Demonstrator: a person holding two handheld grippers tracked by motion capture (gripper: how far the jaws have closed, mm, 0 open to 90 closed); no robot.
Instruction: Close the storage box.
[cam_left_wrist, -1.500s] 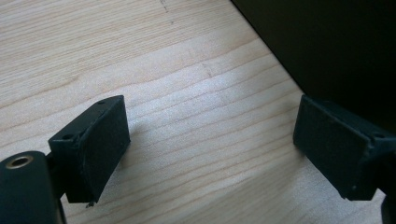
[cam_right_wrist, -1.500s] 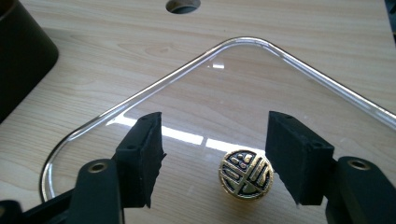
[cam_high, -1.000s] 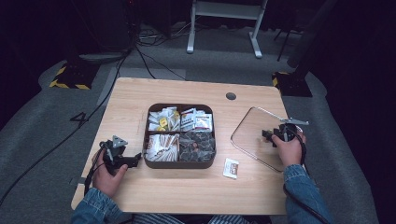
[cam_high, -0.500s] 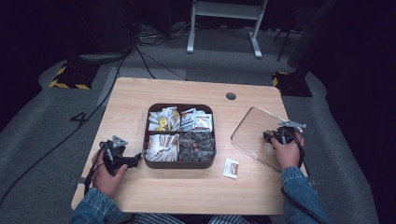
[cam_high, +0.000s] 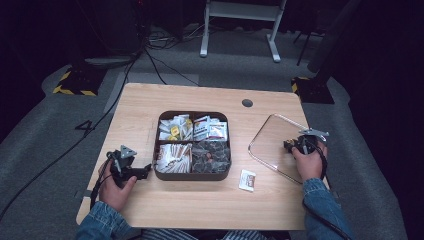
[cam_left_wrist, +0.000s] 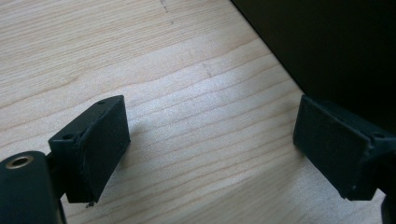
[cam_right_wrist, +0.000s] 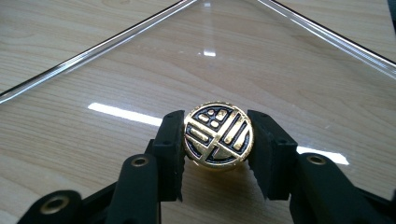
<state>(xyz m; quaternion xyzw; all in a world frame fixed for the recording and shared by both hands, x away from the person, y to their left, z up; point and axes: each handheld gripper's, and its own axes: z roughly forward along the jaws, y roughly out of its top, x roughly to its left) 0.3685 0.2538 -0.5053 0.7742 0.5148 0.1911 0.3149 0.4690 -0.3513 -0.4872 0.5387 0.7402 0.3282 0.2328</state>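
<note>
- Gold-and-black knob, round with a patterned top, sits pinched between the two black fingers of the right gripper; in the right gripper view both pads press against its sides.
- Clear lid, a square of transparent material with rounded corners, lies flat on the table at the right, well apart from the tray; the knob stands on it near its right edge, and the lid's rim runs across the top of the right gripper view.
- Right hand comes in from the bottom right in a denim sleeve and holds that gripper over the lid's right side.
- Dark tray, square with four compartments, stands at the middle of the table; the two far compartments hold small packets, white, yellow and red; the near left one holds pale packets, the near right one dark ones.
- Left gripper rests low on the table just left of the tray, held by the left hand; its fingers are spread wide with nothing between them but bare wood, and the tray's dark wall fills the upper right corner of the left gripper view.
- Small white packet lies alone on the table near the front, between the tray and the lid.
- Dark round hole sits in the tabletop toward the far edge.
</note>
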